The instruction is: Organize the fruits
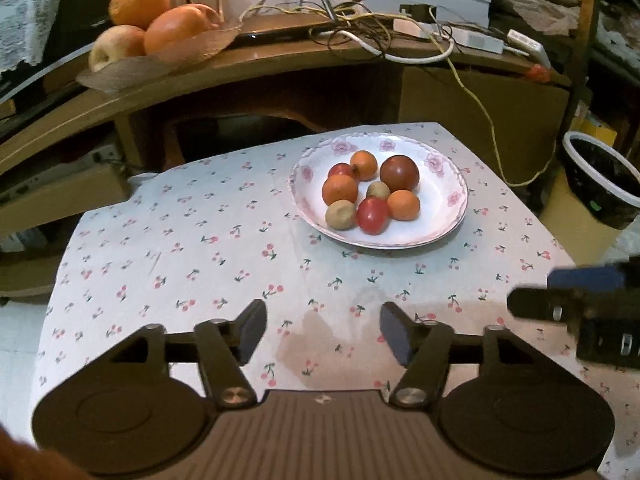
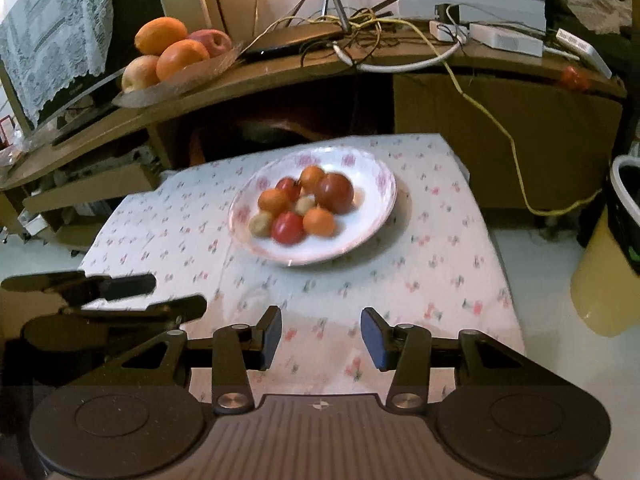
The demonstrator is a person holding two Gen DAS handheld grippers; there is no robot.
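Note:
A white floral plate [image 1: 444, 216] [image 2: 372, 208] sits on the cherry-print tablecloth [image 1: 200, 248] [image 2: 440, 272]. It holds several small fruits: a large dark red one [image 1: 399, 173] [image 2: 334, 193], small oranges [image 1: 339, 189] [image 2: 318, 221], red ones [image 1: 373, 215] [image 2: 287, 227] and brownish ones [image 1: 340, 215] [image 2: 261, 224]. My left gripper [image 1: 322, 332] is open and empty, well short of the plate. My right gripper [image 2: 321, 337] is open and empty too, over the near cloth. Each gripper shows at the edge of the other's view, the right [image 1: 576, 300] and the left [image 2: 132, 296].
A leaf-shaped tray [image 1: 152, 62] [image 2: 176, 80] with big oranges and apples stands on the wooden desk [image 1: 280, 60] [image 2: 300, 68] behind. Tangled cables [image 1: 360, 20] [image 2: 360, 24] and adapters lie there too. A lined bin [image 1: 604, 184] [image 2: 616, 248] stands at the right.

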